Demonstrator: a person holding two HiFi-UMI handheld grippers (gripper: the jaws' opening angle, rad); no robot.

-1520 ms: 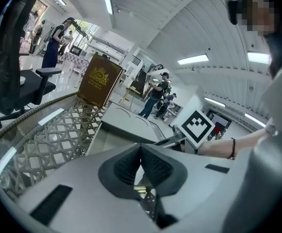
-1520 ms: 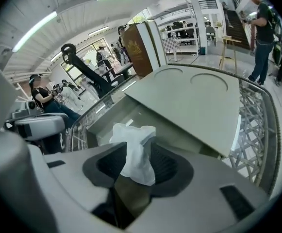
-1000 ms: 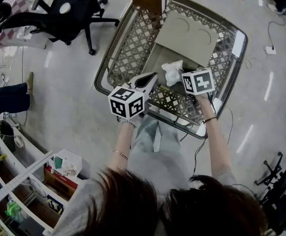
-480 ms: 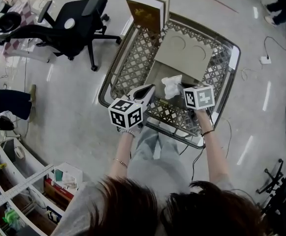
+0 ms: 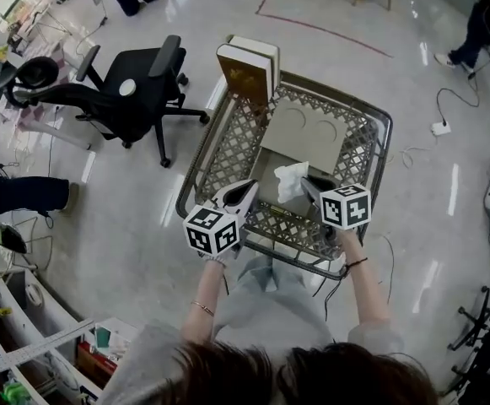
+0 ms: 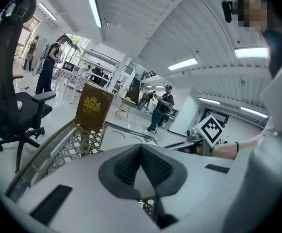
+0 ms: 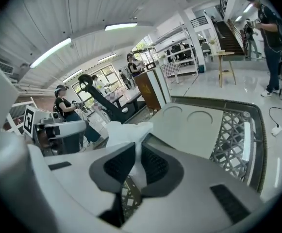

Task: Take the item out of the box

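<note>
The box (image 5: 228,142) is a large open container with lattice walls, standing on the floor. A crumpled white item (image 5: 291,180) hangs above its near end. My right gripper (image 5: 305,182) is shut on it, and its jaws have just been closing on it. In the right gripper view the white item (image 7: 126,132) sticks up between the pads of my right gripper (image 7: 136,152). My left gripper (image 5: 249,188) hovers beside it over the near left wall. In the left gripper view my left gripper (image 6: 141,149) is shut and holds nothing.
A flat beige sheet (image 5: 304,133) with two round marks lies inside the box. A brown book-like case (image 5: 243,72) stands at the far left corner. A black office chair (image 5: 131,91) is to the left. A cable and plug block (image 5: 440,127) lie on the floor to the right.
Both grippers have risen, the right one carrying the white item up above the box's near end. The left gripper stays beside it, still shut.
</note>
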